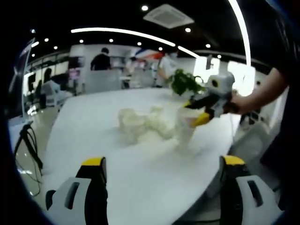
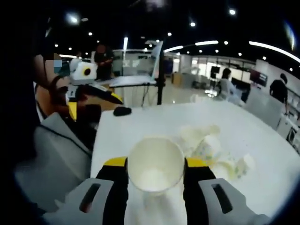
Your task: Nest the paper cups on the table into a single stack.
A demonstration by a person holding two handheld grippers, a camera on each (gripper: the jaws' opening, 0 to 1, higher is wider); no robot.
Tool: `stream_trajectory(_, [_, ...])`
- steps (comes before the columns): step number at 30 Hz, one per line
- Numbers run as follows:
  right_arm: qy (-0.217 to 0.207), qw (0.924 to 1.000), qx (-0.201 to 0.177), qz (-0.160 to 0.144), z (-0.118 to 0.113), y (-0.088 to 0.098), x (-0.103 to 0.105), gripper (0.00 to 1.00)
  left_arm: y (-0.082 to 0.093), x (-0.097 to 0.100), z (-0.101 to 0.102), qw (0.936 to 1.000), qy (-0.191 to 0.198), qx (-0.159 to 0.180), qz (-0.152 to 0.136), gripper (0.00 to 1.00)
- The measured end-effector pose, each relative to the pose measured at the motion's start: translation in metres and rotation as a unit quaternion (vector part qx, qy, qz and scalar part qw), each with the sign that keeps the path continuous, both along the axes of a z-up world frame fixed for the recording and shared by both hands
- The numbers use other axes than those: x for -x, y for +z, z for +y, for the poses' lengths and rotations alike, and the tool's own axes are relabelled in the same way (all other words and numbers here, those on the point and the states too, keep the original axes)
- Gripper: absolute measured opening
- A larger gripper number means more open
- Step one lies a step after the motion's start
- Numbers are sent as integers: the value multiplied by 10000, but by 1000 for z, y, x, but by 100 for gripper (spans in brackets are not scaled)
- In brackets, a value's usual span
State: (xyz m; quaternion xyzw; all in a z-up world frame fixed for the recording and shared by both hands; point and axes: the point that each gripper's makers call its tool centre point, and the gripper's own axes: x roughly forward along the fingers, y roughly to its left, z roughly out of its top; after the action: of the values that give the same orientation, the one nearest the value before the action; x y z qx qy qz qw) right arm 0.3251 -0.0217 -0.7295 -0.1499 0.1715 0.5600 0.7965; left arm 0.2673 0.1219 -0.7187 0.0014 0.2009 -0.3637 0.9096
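Your right claw (image 2: 155, 176) is clamped on one upright paper cup (image 2: 155, 164), mouth open, at 6 o'clock in the right gripper view. Loose cups (image 2: 213, 150) lie scattered on the counter (image 2: 262, 140) at 3 o'clock beyond it. Your left claw (image 1: 161, 187) hangs apart, empty, over the near edge. Stacking looks barely begun; most cups remain unnested.

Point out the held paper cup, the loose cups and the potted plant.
Held paper cup (image 2: 155, 165), right gripper view, inner wall.
Loose cups (image 1: 135, 125), left gripper view, front cup's side.
Potted plant (image 1: 183, 82), left gripper view, leaves.
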Motion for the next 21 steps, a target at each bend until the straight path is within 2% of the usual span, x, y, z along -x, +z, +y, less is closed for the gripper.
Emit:
stream_trajectory(9, [23,9996,17,265,4,-24,27,42,9,1,4,9999,-19,-39,-107,100])
stream_trajectory(15, [10,9993,73,374,3,-39,35,42,8,4,5,9999,-20,-60,-83,100])
stream_trajectory(21, [-5,9991,83,424,4,-47,41,42,5,8,2,10000,-29,-77,-30,100])
